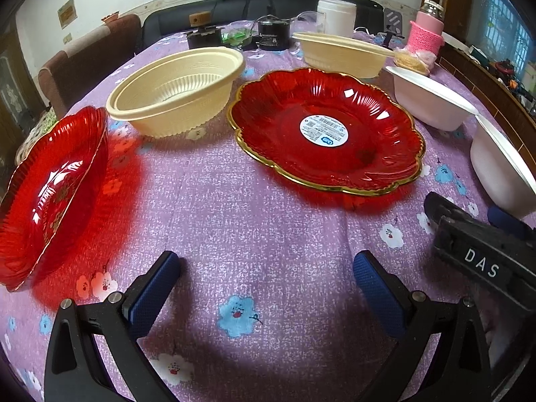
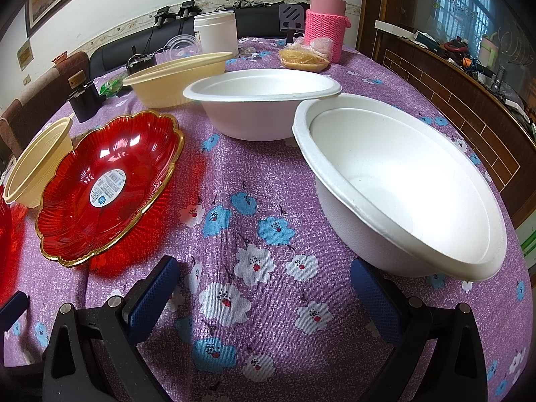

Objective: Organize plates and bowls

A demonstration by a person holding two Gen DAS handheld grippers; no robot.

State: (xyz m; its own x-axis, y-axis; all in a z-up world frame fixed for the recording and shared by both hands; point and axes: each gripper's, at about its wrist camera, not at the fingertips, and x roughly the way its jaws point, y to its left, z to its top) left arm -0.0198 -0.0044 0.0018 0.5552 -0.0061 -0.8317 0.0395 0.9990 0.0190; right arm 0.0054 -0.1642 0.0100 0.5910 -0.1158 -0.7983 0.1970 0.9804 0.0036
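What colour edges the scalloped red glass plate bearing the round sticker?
Gold, on the scalloped red glass plate; clearest in the left wrist view.

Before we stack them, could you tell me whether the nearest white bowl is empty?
Empty: the white bowl sits tilted towards the right wrist camera, showing a bare inside.

- Both views are lit evenly by soft daylight, with a window (image 2: 465, 3) seen at the right.
- Glare spots are picked up on the red plate (image 1: 325, 130).
- Edges are bent and darkened by fisheye distortion; corners are slightly blurred.

Red plates (image 1: 326, 130), cream and white bowls (image 2: 402, 194) apart
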